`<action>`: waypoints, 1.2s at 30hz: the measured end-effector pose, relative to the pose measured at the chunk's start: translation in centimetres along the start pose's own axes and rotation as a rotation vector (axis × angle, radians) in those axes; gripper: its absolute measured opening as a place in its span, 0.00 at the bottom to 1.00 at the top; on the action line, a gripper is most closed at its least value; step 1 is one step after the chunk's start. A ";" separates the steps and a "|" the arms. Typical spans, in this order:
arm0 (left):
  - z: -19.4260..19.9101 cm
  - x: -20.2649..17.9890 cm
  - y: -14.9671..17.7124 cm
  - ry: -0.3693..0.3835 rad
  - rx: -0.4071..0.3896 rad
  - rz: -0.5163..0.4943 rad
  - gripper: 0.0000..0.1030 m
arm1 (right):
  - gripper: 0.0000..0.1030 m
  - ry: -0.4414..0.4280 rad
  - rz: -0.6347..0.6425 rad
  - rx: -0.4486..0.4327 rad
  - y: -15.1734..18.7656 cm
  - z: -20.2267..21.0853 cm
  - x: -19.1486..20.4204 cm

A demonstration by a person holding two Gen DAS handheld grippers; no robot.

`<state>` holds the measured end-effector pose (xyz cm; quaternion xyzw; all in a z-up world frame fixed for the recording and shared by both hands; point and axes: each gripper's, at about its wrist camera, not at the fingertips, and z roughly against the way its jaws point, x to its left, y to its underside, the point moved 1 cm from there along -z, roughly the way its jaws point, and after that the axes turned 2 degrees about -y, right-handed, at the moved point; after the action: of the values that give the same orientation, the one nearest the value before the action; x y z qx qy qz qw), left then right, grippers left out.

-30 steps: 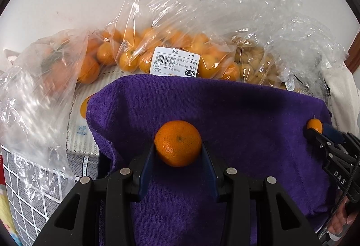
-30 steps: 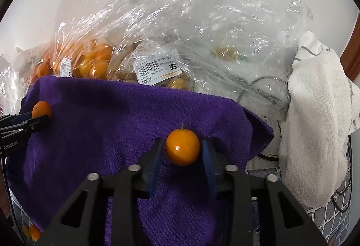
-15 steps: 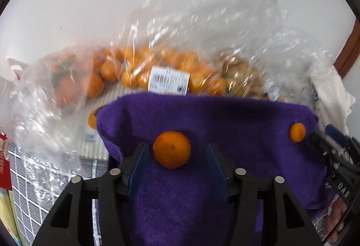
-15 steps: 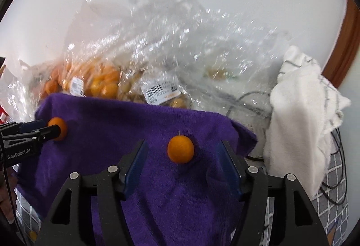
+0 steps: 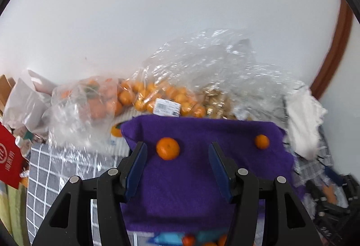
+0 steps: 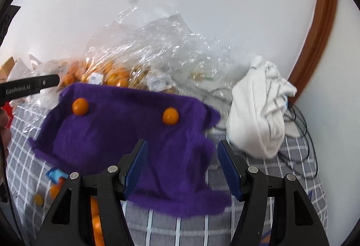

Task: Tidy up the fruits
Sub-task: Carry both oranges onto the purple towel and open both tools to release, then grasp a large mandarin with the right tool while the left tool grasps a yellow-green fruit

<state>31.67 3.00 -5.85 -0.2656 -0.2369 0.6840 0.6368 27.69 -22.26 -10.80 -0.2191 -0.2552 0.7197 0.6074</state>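
A purple towel [image 5: 202, 169] lies on the checked tablecloth; it also shows in the right wrist view [image 6: 126, 138]. A mandarin [image 5: 168, 148] rests on its far left part, and it shows in the right wrist view [image 6: 80, 106]. A smaller kumquat [image 5: 262, 141] rests on its far right part, also in the right wrist view [image 6: 170, 116]. My left gripper [image 5: 177, 167] is open and empty, just short of the mandarin. My right gripper [image 6: 182, 165] is open and empty, drawn back over the towel's near edge.
Clear plastic bags of oranges and kumquats [image 5: 157, 99] are piled against the wall behind the towel. A white cloth bundle [image 6: 258, 106] stands to the right. Loose oranges [image 6: 54, 192] lie near the towel's front left. A red packet [image 5: 9, 156] is at far left.
Both grippers opened and let go of their fruit, then pulled back and up. The mandarin and the kumquat now rest on the purple towel.
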 end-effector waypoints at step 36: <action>2.7 7.0 19.1 0.032 0.154 0.076 0.61 | 0.41 -0.270 0.021 0.058 15.2 1.3 6.5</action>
<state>15.25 8.53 -16.91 -0.2353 -0.1634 0.7195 0.6327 14.20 -17.96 -19.51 -0.1052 -0.3115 0.7560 0.5660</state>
